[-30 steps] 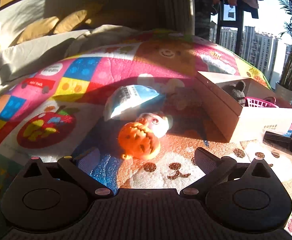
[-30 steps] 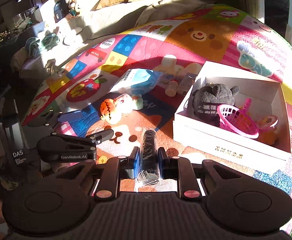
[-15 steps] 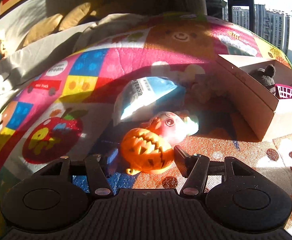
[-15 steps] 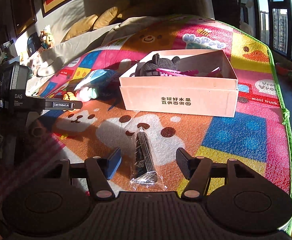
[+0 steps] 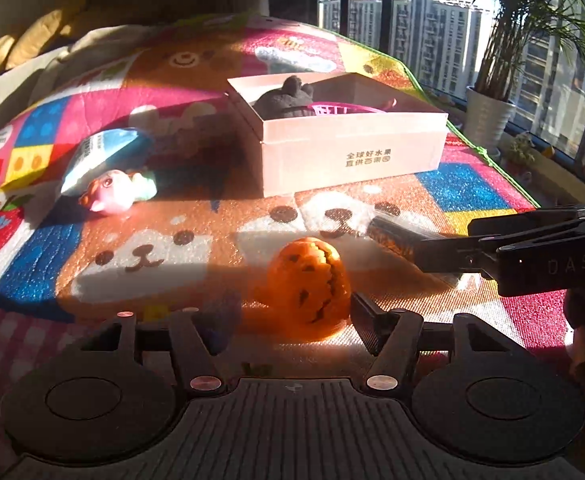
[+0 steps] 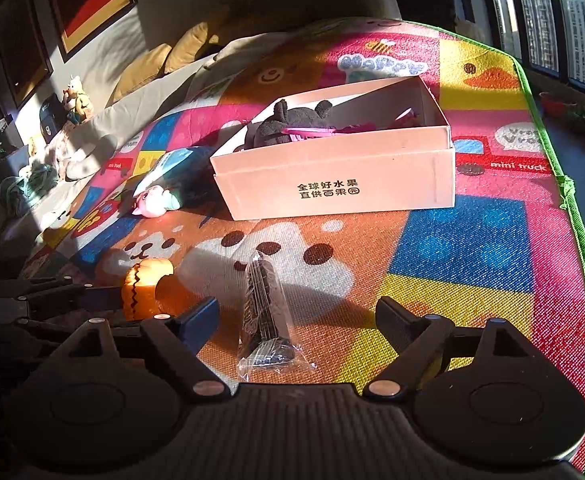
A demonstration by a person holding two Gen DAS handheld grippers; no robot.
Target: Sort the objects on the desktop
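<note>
Both tool fingers flank pumpkin.

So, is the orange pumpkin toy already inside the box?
No, the pumpkin toy sits on the mat between the left gripper fingers, in front of the box.

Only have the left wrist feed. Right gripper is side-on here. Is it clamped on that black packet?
Observer: No. The right gripper is open, and its jaws have just been opening. The black packet lies on the mat between its fingers and touches neither.
Operator: Packet orientation?
Observer: Lengthwise along the line the gripper points, with the narrow end toward the box. The crumpled clear wrapper end is nearest the camera.
</note>
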